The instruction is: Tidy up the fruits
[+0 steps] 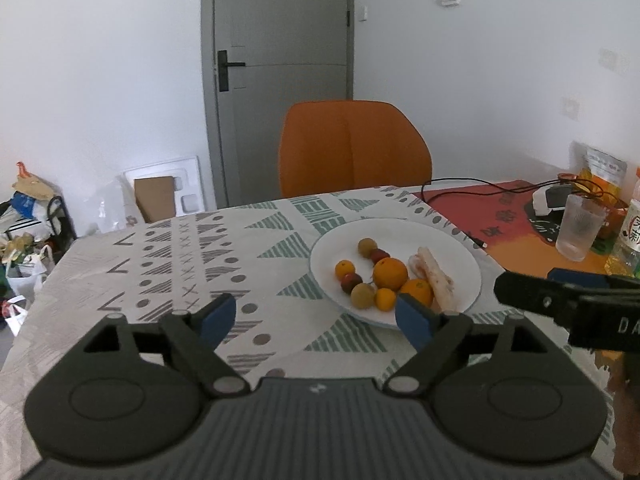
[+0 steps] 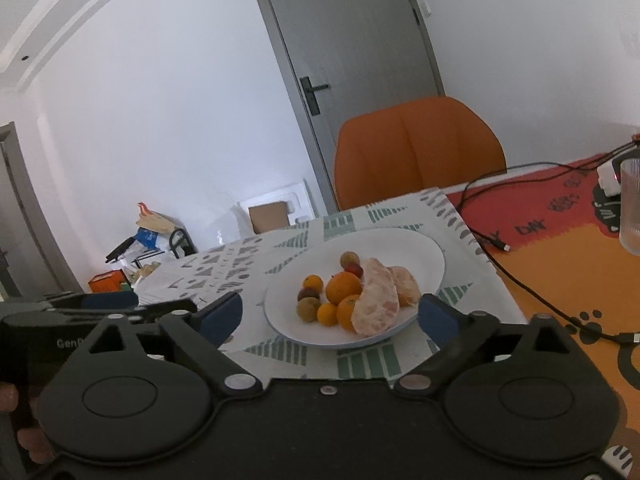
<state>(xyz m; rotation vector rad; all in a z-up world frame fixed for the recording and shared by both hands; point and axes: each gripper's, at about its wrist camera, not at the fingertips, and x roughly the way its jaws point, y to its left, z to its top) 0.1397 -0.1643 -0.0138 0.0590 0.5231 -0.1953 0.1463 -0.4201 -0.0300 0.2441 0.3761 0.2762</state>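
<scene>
A white plate [image 1: 460,258] [image 2: 432,256] on the patterned tablecloth holds a large orange [image 1: 390,273] [image 2: 343,287], smaller oranges, dark red and yellow-green small fruits, and peeled pomelo segments [image 1: 434,276] [image 2: 376,300]. My left gripper [image 1: 316,318] is open, held above the cloth just short of the plate's near-left edge, nothing between its blue pads. My right gripper [image 2: 330,318] is open too, its jaws spread on either side of the plate's near rim without touching it. In the left wrist view the right gripper [image 1: 560,304] shows at the right edge.
An orange chair [image 1: 354,148] stands at the table's far side before a grey door [image 1: 280,80]. A ribbed glass [image 1: 578,228], a bottle [image 1: 630,236], a charger and black cables [image 2: 532,280] lie on the red-orange mat to the right. Clutter sits on the floor at left.
</scene>
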